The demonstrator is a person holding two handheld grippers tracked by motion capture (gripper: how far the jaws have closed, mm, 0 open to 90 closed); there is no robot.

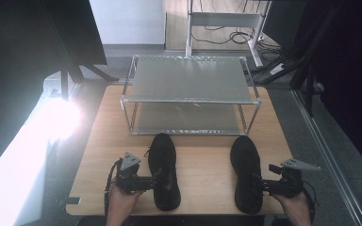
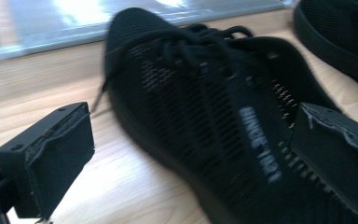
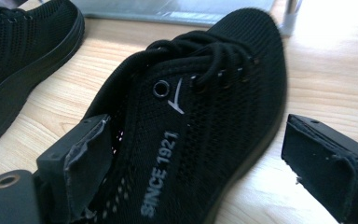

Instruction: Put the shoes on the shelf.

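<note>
L fingers spread wide, gripping nothing yet: left shoe lies on the surface betw. them, one finger in over its collar, the other out past its side. R fingers likewise apart, right shoe betw. them, one finger inside the heel opening, the other off the outer wall. Both look light, soft knit mesh w/ firmer rubber sole; I'd pinch the collar wall by the heel, not the floppy toe or laces. Rack just beyond the toes.
</note>
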